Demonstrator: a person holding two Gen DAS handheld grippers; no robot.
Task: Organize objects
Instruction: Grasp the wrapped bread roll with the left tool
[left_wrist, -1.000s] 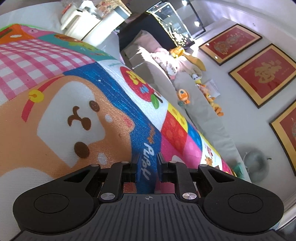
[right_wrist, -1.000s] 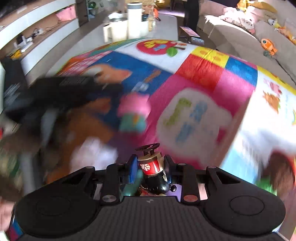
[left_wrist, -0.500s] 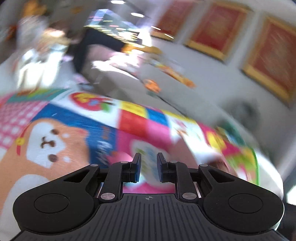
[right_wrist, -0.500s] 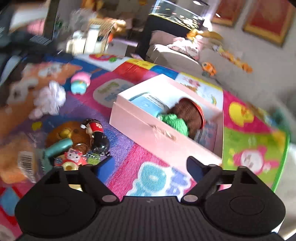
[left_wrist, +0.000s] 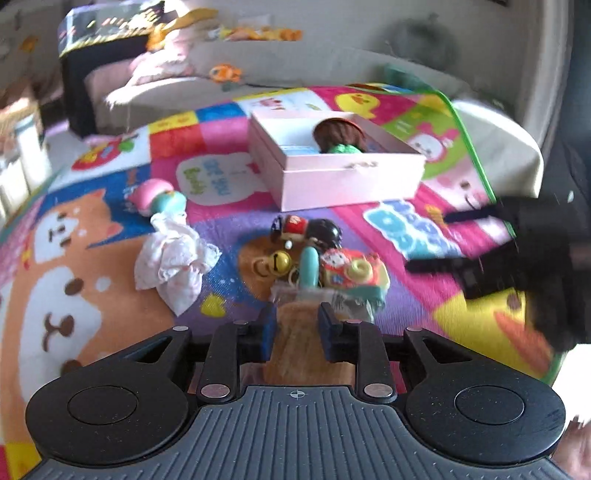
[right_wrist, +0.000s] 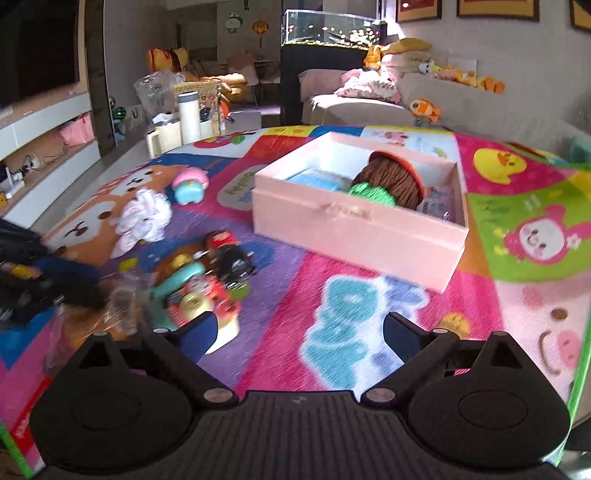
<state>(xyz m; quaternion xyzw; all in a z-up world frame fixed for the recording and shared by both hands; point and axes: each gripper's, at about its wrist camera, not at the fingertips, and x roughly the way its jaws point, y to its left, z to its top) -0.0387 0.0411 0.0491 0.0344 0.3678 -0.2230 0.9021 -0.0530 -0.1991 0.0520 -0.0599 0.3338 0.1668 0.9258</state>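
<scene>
play mat (right_wrist: 332, 295) | left fingers (left_wrist: 264, 334) opening, astride brown packet (left_wrist: 303, 339) | right fingers (right_wrist: 400, 330) opening wide, empty

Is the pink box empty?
No, the pink box already holds a brown-haired doll and something light blue.

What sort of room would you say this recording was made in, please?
Most likely a family living room used for play: a colourful cartoon play mat covers the surface, a sofa piled with plush toys stands behind it, and a fish tank sits beyond.
</scene>
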